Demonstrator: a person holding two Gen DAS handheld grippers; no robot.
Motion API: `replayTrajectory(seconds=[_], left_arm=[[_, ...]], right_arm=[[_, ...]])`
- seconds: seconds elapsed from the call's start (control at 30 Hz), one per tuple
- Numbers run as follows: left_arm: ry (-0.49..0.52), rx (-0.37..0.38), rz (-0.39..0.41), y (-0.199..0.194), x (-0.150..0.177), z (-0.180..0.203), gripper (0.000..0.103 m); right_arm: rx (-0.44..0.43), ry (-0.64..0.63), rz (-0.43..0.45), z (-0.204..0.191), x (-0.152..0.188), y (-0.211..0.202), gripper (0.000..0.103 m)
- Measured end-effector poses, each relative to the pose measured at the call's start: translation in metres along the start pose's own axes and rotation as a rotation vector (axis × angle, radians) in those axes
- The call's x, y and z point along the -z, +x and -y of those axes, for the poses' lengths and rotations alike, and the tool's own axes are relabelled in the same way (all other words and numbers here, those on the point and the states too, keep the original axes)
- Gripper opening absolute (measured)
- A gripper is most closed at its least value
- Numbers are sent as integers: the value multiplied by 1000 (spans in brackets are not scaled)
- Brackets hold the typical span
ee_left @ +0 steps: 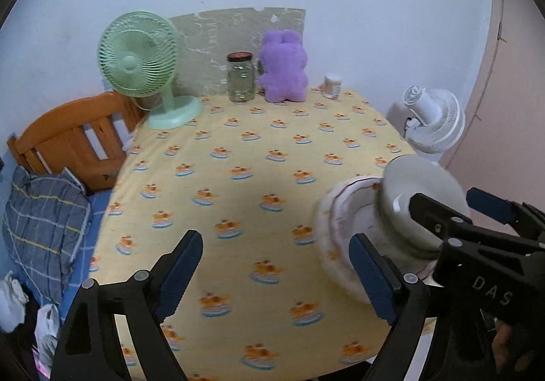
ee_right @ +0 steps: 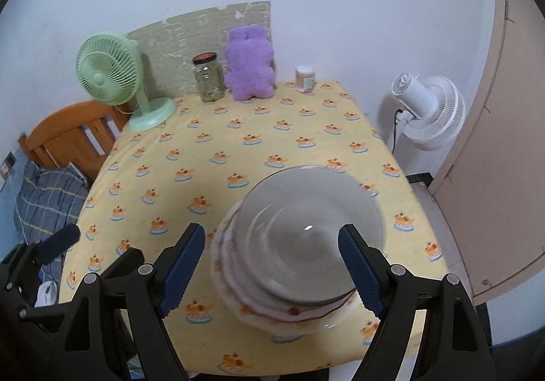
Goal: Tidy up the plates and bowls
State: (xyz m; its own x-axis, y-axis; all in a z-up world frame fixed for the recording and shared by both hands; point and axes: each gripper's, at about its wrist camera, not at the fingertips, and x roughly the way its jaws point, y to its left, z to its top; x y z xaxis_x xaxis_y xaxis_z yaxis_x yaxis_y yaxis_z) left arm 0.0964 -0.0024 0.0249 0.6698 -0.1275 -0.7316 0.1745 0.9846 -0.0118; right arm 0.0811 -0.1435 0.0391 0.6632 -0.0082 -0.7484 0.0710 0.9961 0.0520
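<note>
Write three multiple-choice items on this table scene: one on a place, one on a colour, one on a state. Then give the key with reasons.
1. Where does the grey bowl sit?
A. on the stacked plates
B. beside the jar
C. on the floor

2. What colour is the plush toy?
A. green
B. purple
C. white

3. How does the right gripper stand?
A. shut on the bowl
B. shut and empty
C. open

Key: A, the bowl rests atop the red-trimmed plates; B, its fur is purple; C, both fingers stand apart, clear of the bowl.

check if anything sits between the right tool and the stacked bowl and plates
Nothing visible does. The right tool is open just above the grey bowl stacked on the plates; only bare tablecloth surrounds the stack.
</note>
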Motion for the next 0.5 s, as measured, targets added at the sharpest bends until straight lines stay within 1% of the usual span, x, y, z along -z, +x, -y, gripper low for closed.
replayTrajectory(seconds=[0.07,0.13,0.2,0.3,0.4,0.5], left_arm=[[-9,-22,14,-2,9,-12,90],[-39,-42,29,-3,19,-23,92],[-62,-40,51,-6,28,-30,93],[-94,-60,87,-15,43,-36,96],[-133,-59,113,-26,54,-41,99],[-140,-73,129,-34,64,-41,100]], right_arm=[[-10,-10,11,-8,8,-1,83],[-14,-14,21,-14,14,-1,83],[-24,-13,29,-18,21,-1,83],[-23,-15,43,-21,32,-3,88],[-25,-23,51,-21,45,-8,89],[-32,-28,74,-20,59,-18,89]])
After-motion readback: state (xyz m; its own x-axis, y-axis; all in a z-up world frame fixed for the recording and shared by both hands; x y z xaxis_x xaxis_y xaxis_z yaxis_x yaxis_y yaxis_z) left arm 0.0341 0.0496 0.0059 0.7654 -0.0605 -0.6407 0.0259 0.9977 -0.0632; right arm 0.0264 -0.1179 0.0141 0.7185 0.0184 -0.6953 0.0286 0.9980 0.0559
